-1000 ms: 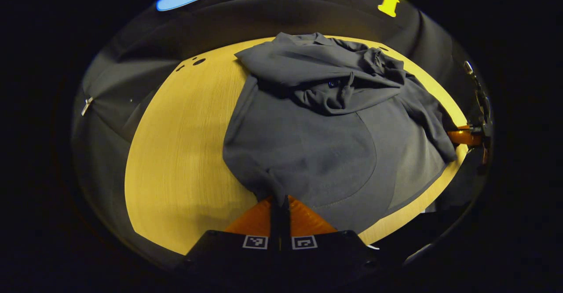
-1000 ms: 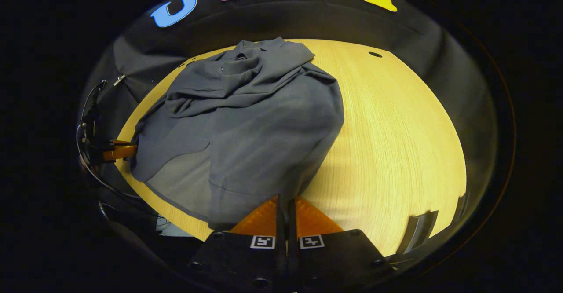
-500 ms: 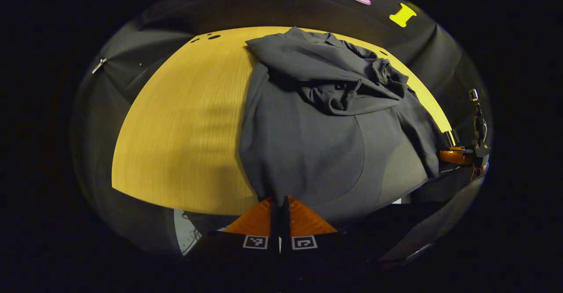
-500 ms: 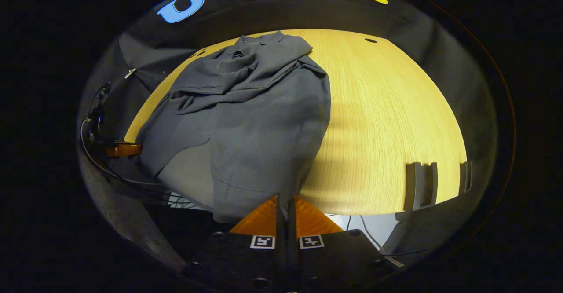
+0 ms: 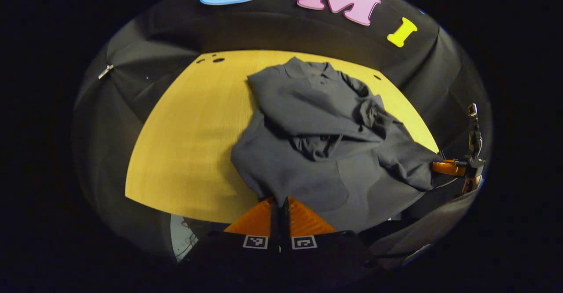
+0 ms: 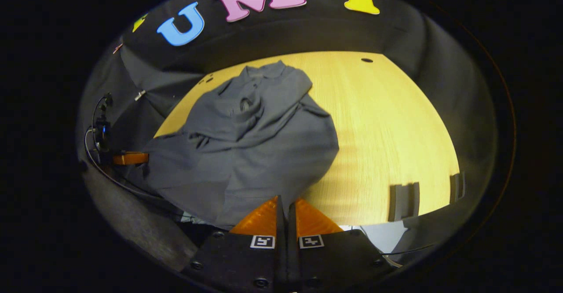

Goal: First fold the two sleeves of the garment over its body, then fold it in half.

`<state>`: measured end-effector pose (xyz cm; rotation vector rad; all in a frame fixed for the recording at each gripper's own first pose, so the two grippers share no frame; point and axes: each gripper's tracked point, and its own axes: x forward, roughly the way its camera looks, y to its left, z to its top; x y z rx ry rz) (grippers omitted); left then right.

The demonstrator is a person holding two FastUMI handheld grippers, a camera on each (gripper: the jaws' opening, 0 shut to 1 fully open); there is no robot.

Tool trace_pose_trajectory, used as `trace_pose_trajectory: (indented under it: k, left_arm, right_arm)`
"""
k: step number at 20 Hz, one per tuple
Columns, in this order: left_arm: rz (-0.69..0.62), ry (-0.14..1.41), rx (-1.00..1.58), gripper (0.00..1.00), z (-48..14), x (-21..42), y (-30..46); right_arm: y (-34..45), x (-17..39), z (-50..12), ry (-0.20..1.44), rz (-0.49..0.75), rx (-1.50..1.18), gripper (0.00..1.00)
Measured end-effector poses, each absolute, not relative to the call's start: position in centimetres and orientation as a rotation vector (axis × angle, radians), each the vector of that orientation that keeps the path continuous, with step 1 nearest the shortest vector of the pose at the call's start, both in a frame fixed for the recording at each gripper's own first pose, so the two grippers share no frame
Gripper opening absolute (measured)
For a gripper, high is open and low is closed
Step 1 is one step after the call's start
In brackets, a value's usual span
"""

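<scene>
**Left gripper view: both grippers pinching the hem, half-fold ahead**

Left gripper view shows the left gripper (image 5: pixel 279 201) with its jaws pressed together on the near hem corner of the grey garment (image 5: pixel 325 139). Right gripper view shows the right gripper (image 6: pixel 286 201) likewise closed tight on the other near hem corner, fabric running straight into the pinch. Each gripper also appears far off at the edge of the other's view, at the garment's opposite side.

Garment lies on the yellow bench (image 5: pixel 189 143), collar (image 5: pixel 308 68) at the far end toward the booth wall, hem at the near edge and partly drooping over it. Both sleeves look already folded across the chest, bunched and wrinkled rather than flat. Judged: sleeve step done, half-fold in hand.

Key relation: long axis of the garment runs straight away from both jaws, hem near, collar far. So the fold goes forward, hem carried up and over toward the collar, both grippers in step. Neither is nearer; each owns one corner.

Risk, as a guess: bunched sleeves may slip out when the hem lifts, and uneven travel would skew the fold line.
</scene>
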<state>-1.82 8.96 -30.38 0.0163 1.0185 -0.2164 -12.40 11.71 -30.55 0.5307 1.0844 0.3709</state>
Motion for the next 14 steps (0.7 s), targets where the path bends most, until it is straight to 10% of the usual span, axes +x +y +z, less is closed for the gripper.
trace_pose_trajectory:
  k: [14]
  left_arm:
    - [-0.205,0.739,-0.033,0.05,-20.3,11.6,6.9]
  right_arm:
    - [8.4,5.2,-23.8,0.745,0.29,0.566,0.05]
